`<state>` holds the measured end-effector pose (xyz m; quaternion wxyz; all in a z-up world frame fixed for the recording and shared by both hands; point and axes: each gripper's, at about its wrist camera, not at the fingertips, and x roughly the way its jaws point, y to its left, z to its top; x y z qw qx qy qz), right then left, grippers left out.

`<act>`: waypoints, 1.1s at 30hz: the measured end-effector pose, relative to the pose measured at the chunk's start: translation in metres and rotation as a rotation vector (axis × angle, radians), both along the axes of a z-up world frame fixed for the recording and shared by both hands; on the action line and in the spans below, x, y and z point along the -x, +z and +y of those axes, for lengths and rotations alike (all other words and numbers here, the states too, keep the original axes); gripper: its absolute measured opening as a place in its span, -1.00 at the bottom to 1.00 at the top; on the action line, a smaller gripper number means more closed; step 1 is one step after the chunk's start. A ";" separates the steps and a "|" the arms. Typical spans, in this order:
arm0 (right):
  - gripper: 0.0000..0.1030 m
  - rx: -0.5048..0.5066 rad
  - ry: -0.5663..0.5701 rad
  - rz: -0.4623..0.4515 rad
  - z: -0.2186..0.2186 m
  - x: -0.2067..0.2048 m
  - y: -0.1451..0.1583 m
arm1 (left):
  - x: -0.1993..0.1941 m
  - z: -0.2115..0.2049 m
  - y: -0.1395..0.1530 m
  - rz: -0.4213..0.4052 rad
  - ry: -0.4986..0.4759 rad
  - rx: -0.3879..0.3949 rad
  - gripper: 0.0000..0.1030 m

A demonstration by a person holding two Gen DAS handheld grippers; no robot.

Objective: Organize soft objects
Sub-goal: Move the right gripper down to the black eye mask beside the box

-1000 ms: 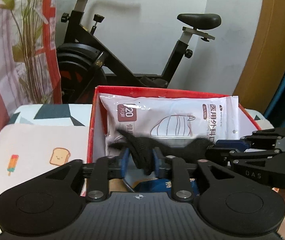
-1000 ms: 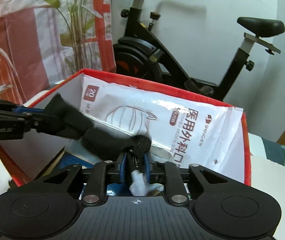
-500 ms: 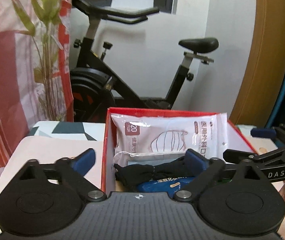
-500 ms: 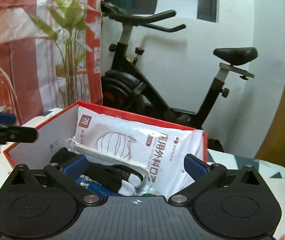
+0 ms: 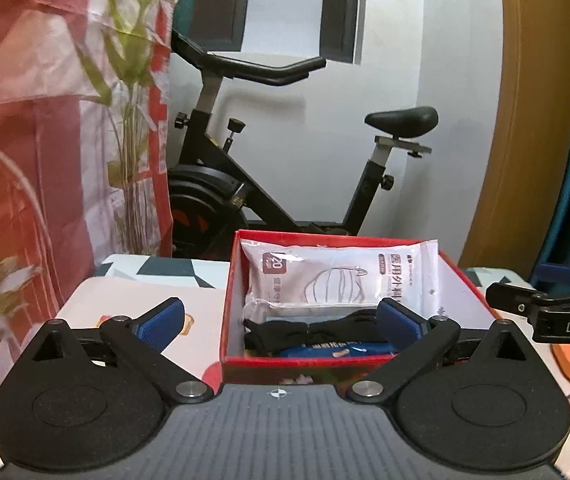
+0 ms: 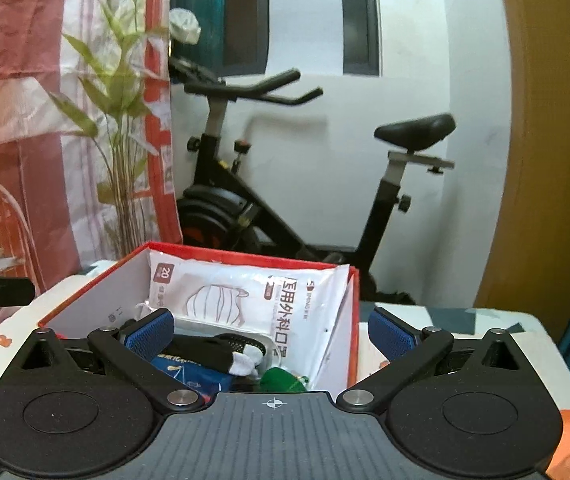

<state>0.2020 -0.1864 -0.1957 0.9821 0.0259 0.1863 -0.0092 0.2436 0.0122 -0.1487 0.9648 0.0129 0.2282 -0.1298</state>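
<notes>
A: Looking down the left gripper (image 5: 281,322), we get its jaws spread wide, nothing between the pads. Red box (image 5: 231,320) sits on the bench (image 5: 133,300) ahead; the black sock (image 5: 309,328) lies inside it, in front of the mask pack (image 5: 341,276).

B: Right gripper (image 6: 271,330) is the same for us, jaws wide and empty. Our view adds the sock's white toe (image 6: 245,362) and something green (image 6: 281,380) in the box's near corner; the left view shows neither.

A: We do see the right gripper's finger at our right edge, and a blue packet (image 5: 341,350) under the sock.

B: Long axis?

A: In our view, sock runs left-right across the box, parallel to the near wall.

B: For us it slants, toe pointing right and toward the camera. Exercise bike (image 6: 285,184) stands behind the box.
</notes>
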 end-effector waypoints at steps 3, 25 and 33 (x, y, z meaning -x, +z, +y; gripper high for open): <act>0.99 -0.019 -0.022 -0.011 0.001 0.020 -0.003 | 0.017 0.003 -0.003 -0.009 0.011 0.020 1.00; 0.99 -0.048 -0.119 0.016 0.002 0.094 -0.050 | 0.094 0.016 -0.039 -0.030 0.061 0.064 1.00; 0.99 -0.074 -0.144 0.058 -0.003 0.093 -0.073 | 0.089 0.020 -0.056 0.015 0.064 0.095 1.00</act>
